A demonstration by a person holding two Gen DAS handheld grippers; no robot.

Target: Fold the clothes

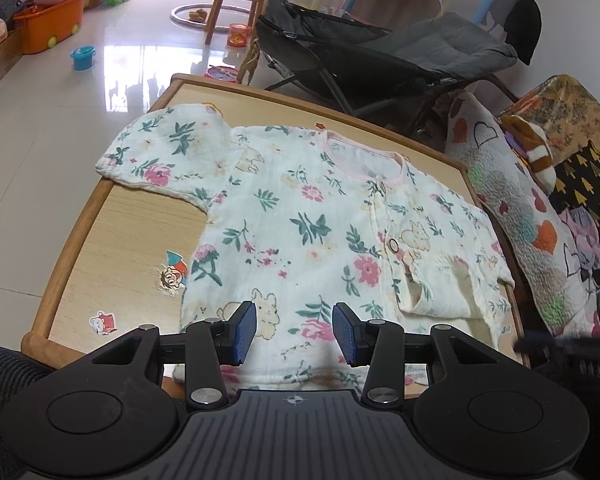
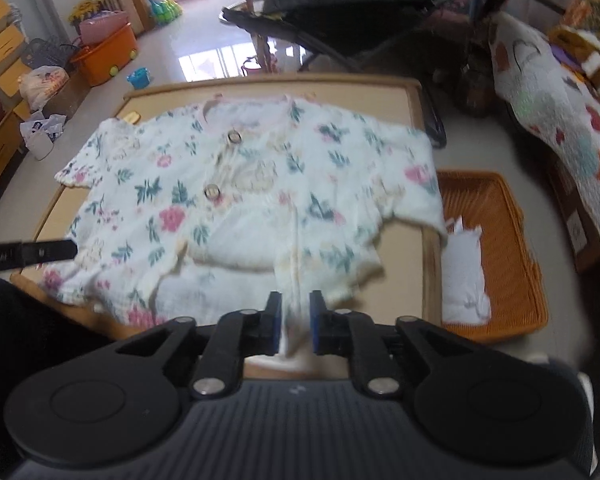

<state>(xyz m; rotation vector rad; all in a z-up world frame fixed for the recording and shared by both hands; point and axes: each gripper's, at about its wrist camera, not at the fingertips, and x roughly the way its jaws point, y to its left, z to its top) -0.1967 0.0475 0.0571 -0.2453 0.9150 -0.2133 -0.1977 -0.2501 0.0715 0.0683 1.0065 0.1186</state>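
- One floral baby shirt [image 1: 300,220] lies spread on the low wooden table [image 1: 132,232], collar at the far edge, hem toward the person; one sleeve reaches the table's left edge and the other its right, as the left wrist view shows them.
- The left gripper [image 1: 294,330] hovers over the shirt's near hem with its jaws released; the blue pads stand well apart, cloth showing below the gap and nothing pinched.
- The right gripper [image 2: 296,328] sits at the near edge of the shirt's button placket; a strip of white cloth runs up between its pads (the frame is blurred there, so contact cannot be told), and the jaws stand narrowly parted.
- Two buttons [image 2: 212,191] show on the placket in the right wrist view.
- Two cartoon stickers [image 1: 174,274] lie on the bare table left of the shirt.
- An orange basket [image 2: 508,240] with one folded white cloth [image 2: 464,276] stands just beside the table's right edge.
- A dark stroller [image 1: 380,52], a heart-patterned quilt [image 1: 520,208] and an orange toy bin [image 1: 52,24] ring the table.
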